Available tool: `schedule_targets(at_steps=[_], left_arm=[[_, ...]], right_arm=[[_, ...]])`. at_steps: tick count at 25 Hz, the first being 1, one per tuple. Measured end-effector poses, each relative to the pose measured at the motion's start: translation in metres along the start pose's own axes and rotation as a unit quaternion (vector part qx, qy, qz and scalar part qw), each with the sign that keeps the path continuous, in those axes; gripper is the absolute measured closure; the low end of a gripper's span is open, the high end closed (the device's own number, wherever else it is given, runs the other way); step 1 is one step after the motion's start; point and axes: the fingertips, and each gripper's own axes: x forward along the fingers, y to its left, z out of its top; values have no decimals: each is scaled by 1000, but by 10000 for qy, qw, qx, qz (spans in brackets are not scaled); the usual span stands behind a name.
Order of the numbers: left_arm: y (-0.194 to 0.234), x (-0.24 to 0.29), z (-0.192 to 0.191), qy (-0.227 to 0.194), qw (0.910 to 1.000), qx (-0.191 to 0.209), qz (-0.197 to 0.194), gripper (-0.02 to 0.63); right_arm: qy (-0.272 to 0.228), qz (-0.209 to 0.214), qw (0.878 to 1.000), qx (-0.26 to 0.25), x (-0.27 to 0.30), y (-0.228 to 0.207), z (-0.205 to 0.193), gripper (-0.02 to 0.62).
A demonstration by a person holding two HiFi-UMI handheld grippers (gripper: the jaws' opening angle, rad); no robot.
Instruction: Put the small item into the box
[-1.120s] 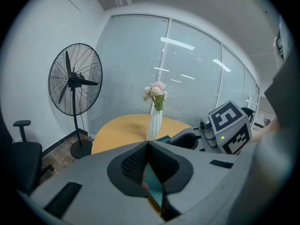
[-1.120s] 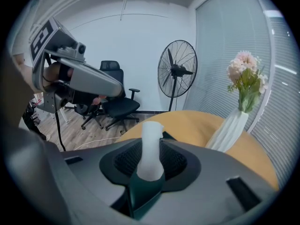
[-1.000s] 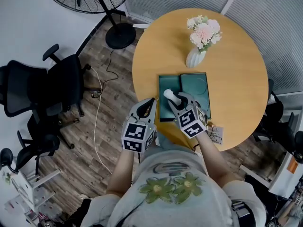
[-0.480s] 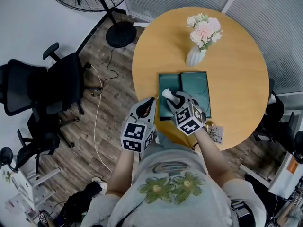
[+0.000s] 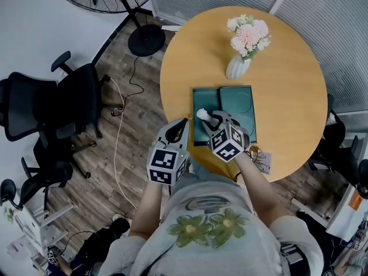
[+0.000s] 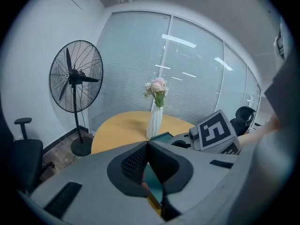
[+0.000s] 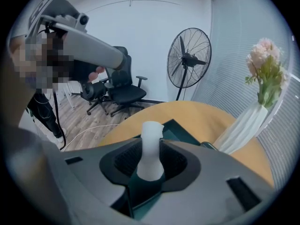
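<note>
Gripping the small white item [image 7: 151,146] around its narrow neck, your right gripper [image 5: 208,117] has both jaws pressed on it, the rounded base toward the camera and the flat top poking out past the fingertips. You hold the item over the left half of the open dark green box [image 5: 238,105], close to that half's near edge; whether it touches the lining cannot be told. The box lies flat in two halves on the round wooden table [image 5: 287,79]. Your left gripper [image 5: 179,128] sits just beside the box at the table's near edge, its jaw tips together with nothing between them. Beyond the box stands a white vase of pink flowers [image 5: 237,68]
</note>
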Motion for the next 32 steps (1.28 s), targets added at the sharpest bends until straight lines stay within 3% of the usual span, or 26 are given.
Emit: schedule_targets(at_steps=[32], left_arm=[[8,0,-4,30,10000,-9,-52,612]], right_arm=[[1099,227,9856,-1268,45,23,-38,468]])
